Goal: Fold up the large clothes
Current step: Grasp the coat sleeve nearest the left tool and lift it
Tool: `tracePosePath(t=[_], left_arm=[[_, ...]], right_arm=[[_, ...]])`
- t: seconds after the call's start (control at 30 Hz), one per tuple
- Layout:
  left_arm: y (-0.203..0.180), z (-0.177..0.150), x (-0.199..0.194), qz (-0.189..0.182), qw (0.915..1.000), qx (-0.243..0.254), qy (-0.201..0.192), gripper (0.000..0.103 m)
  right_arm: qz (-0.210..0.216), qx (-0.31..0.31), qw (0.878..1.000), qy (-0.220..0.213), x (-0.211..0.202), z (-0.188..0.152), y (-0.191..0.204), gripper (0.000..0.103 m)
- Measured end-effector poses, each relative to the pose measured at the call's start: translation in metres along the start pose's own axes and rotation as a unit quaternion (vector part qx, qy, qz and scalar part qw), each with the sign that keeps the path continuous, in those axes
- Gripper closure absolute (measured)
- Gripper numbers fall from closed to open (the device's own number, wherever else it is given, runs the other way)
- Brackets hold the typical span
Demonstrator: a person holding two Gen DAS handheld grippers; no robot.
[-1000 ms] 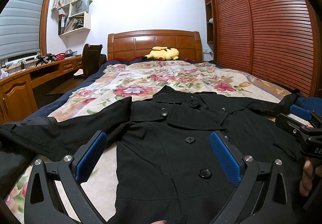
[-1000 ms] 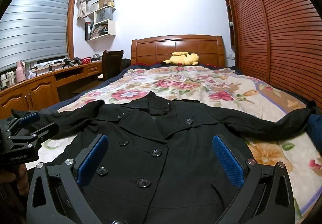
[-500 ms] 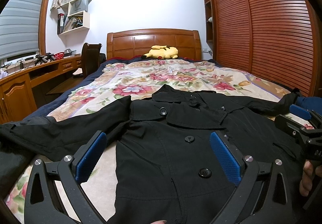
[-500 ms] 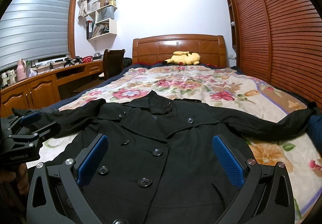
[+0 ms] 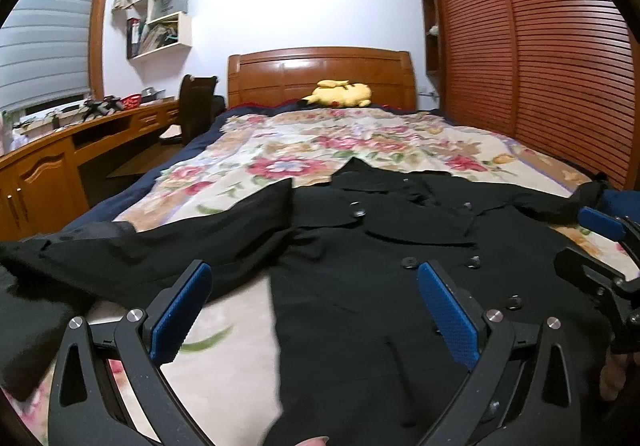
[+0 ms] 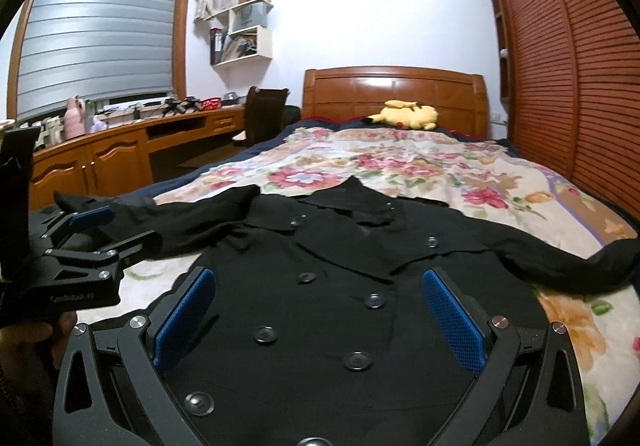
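Floral bedding covers a wide bed that fills the middle of the room, and everything here is placed by the black coat spread front-up across its near end.

Nearest the camera, the left gripper hovers over the coat's lower left edge, its blue-padded fingers spread wide with nothing between them; one finger is over bare bedding beside the hem, the other over the buttoned front. The right gripper hangs over the coat's lower front, its blue pads likewise wide apart and empty, framing two columns of dark buttons. In the right wrist view the left gripper appears off the coat's left side, just near the left sleeve, with part of a hand under it.

The coat lies flat with both sleeves stretched outward: the left sleeve reaches toward the bed's edge, the right sleeve runs out over the flowers. Its collar points away from the camera.

Beyond the collar, the bedding runs on to a yellow plush toy lying against the wooden headboard. Left of the coat, past the bed's edge, stands a wooden desk with a dark chair, wall shelves above. Right of the coat, louvred wardrobe doors line the wall.
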State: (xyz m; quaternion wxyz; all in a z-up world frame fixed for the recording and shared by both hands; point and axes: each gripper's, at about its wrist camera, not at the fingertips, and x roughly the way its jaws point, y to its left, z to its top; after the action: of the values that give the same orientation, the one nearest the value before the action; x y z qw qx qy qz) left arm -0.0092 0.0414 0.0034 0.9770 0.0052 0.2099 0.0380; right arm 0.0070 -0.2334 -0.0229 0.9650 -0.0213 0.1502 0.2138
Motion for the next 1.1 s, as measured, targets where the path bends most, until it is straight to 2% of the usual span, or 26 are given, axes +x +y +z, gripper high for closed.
tracePosePath(t=[0.23, 0.43, 0.67, 0.9, 1.1], left_arm=[[0.038, 0.001, -0.003, 0.044, 0.9989, -0.008, 0.012, 0.000], [0.070, 0.000, -0.009, 0.050, 0.9977, -0.037, 0.026, 0.000], [0.103, -0.002, -0.014, 0.072, 0.9959, -0.035, 0.042, 0.000], [0.147, 0.001, -0.011, 0.068, 0.9940, -0.057, 0.064, 0.001], [0.176, 0.004, -0.007, 0.104, 0.9909, -0.040, 0.076, 0.007]], right_arm=[[0.017, -0.012, 1.000, 0.005, 0.009, 0.006, -0.004, 0.000], [0.024, -0.019, 1.000, 0.006, 0.014, 0.008, -0.006, 0.000], [0.033, -0.030, 0.999, 0.015, 0.022, 0.015, 0.000, 0.000], [0.044, -0.039, 0.998, 0.023, 0.027, 0.031, 0.010, 0.000], [0.055, -0.058, 0.997, 0.019, 0.027, 0.043, 0.032, 0.001]])
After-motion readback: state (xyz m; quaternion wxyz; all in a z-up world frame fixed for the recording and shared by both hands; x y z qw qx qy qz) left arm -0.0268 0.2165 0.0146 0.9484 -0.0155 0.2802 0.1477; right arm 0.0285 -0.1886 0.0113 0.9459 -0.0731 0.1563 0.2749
